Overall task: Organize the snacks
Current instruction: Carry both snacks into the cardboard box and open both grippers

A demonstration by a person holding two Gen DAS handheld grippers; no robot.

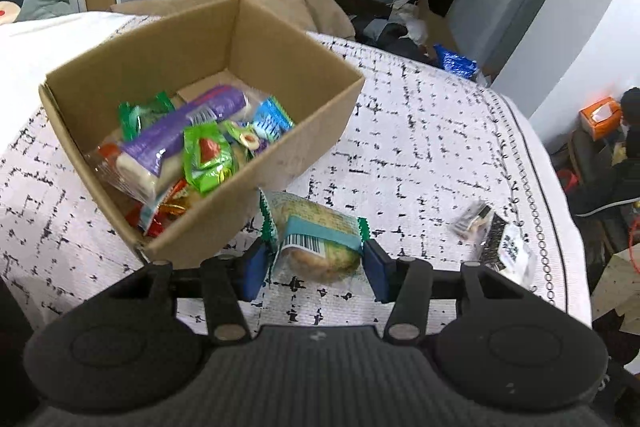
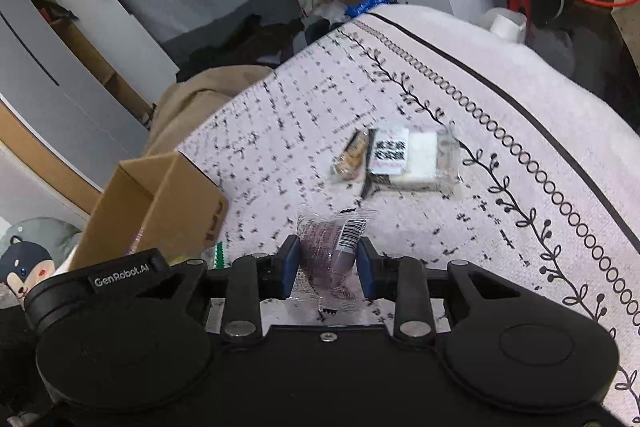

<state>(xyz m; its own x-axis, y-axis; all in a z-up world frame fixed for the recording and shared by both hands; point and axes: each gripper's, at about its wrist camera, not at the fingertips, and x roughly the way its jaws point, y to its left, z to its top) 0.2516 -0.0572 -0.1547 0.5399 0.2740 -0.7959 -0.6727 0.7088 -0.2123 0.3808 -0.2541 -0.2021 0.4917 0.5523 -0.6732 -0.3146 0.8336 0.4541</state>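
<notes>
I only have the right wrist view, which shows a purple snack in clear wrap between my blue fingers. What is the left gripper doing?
Observer: The left gripper has its blue pads on either side of a green-edged wrapped bread snack, right beside the brown cardboard box.
Operator: I only see the box from outside. Anything in it?
Observer: Yes, several packets, including a long purple-wrapped roll and a bright green packet.
Operator: Any snacks left on the bed?
Observer: Beyond the purple snack in the right gripper, the left view shows the same two: a small tan packet and a clear packet with a white label.
</notes>
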